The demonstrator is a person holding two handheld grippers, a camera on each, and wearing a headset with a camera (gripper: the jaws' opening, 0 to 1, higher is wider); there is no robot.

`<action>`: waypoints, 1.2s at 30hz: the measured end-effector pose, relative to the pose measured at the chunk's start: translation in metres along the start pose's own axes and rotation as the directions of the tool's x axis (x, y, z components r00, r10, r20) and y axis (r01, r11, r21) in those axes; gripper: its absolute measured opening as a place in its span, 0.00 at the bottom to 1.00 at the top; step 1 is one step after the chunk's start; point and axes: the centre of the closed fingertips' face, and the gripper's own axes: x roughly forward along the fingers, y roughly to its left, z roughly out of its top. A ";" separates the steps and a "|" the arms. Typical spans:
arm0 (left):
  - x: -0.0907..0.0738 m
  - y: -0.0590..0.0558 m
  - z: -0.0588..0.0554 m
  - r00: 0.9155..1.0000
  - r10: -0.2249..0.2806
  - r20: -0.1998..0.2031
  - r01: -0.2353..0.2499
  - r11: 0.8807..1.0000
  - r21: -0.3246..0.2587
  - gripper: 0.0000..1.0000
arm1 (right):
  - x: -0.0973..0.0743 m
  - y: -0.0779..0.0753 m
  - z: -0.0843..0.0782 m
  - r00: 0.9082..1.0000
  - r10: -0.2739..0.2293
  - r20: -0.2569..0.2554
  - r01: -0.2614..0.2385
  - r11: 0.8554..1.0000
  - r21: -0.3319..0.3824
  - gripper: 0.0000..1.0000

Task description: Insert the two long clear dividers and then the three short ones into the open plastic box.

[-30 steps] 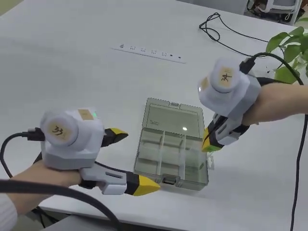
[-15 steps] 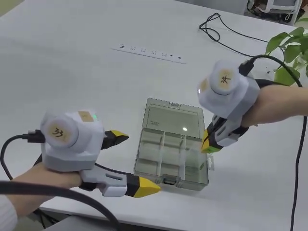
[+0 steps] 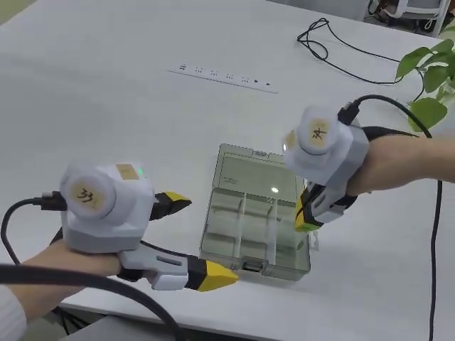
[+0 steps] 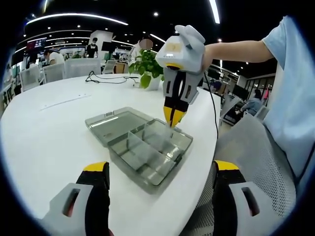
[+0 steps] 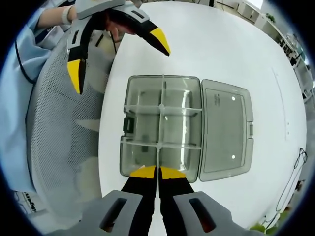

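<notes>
The open clear plastic box [image 3: 229, 250] lies near the table's front edge with its lid [image 3: 257, 172] flat behind it. Two clear dividers [image 5: 162, 107] stand across its base. My right gripper [image 3: 304, 222] hangs over the box's right end, shut on a thin clear divider [image 4: 167, 133] that reaches down into the box. In the right gripper view that divider [image 5: 158, 162] shows edge-on between the shut gripper [image 5: 157, 172]. My left gripper [image 3: 195, 238] stands wide open just left of the box, holding nothing; its tips frame the box [image 4: 142, 147] in the left gripper view.
A white power strip [image 3: 224, 74] lies at the back of the white table [image 3: 85, 106], and a black cable [image 3: 334, 42] at the back right. A green plant [image 3: 426, 78] stands at the right edge. A mesh chair [image 5: 64, 128] is by the table's near side.
My right gripper has shifted a little left and lower over the box's right end with the divider. The left gripper has stayed put.
</notes>
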 end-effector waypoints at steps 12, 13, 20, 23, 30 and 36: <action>-0.001 0.000 -0.001 1.000 0.003 0.001 -0.003 1.000 -0.009 0.87 | 0.024 0.000 -0.003 1.000 -0.008 -0.015 0.008 1.000 0.016 0.02; 0.000 -0.001 -0.001 1.000 -0.002 0.002 0.002 1.000 -0.012 0.86 | 0.025 0.000 -0.002 1.000 -0.012 -0.013 0.013 1.000 0.017 0.02; 0.006 -0.008 -0.001 1.000 -0.023 0.003 0.023 1.000 -0.005 0.84 | 0.030 -0.001 -0.003 0.999 -0.043 -0.003 0.043 0.999 0.028 0.02; 0.007 -0.010 0.001 0.999 -0.031 0.005 0.031 0.999 -0.006 0.81 | 0.031 0.000 -0.003 0.998 -0.063 0.000 0.063 0.998 0.018 0.02; 0.006 -0.004 -0.001 1.000 0.002 -0.008 -0.002 0.999 -0.054 0.79 | 0.031 -0.003 -0.003 0.997 -0.067 0.028 0.066 0.997 0.029 0.02; -0.005 0.004 0.003 0.999 0.044 -0.006 -0.045 0.996 -0.076 0.77 | 0.032 -0.006 -0.002 0.989 -0.115 0.094 0.115 0.993 0.013 0.05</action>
